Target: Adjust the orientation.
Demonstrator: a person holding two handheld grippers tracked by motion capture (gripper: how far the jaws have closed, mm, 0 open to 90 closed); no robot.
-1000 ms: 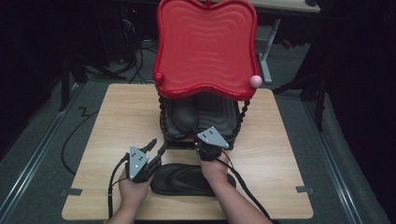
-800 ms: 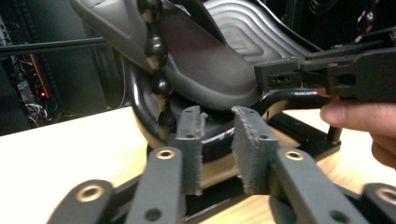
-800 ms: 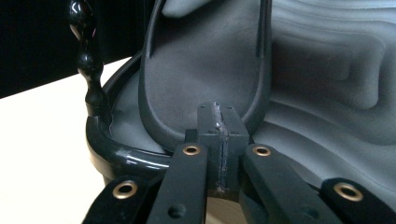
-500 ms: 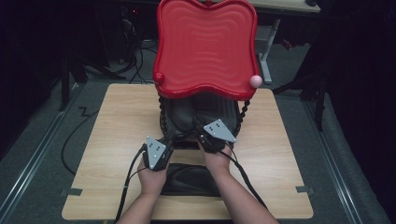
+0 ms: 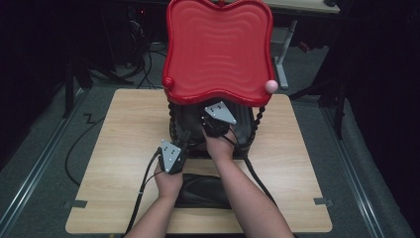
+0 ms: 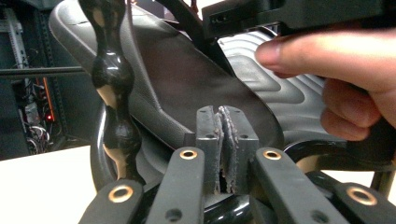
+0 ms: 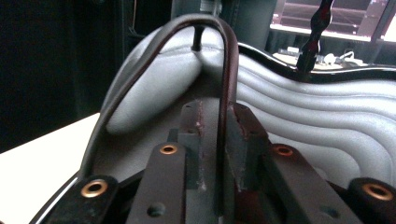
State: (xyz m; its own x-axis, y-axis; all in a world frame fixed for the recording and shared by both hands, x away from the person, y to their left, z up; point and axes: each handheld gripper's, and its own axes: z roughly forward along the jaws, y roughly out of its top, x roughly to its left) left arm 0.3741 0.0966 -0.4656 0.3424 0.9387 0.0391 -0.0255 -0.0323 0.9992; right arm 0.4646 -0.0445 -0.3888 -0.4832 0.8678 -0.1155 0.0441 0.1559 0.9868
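Centrally on wooden surface, dark room: red-backed chair, grey ribbed cushion. Right tongs clamping cushion's dark edge strip; left tongs shut, empty.

Dim room. Light wood tabletop stands on grey carpet floor. Metal rails run along left and right edges. Black cables trail past the left edge. Second desk behind.

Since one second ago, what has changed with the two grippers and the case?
The left gripper moved from the table's near edge toward the black case, its jaws closing. The right gripper went deeper under the red lid, clamped on the grey liner's rim. Lid and table stayed put.
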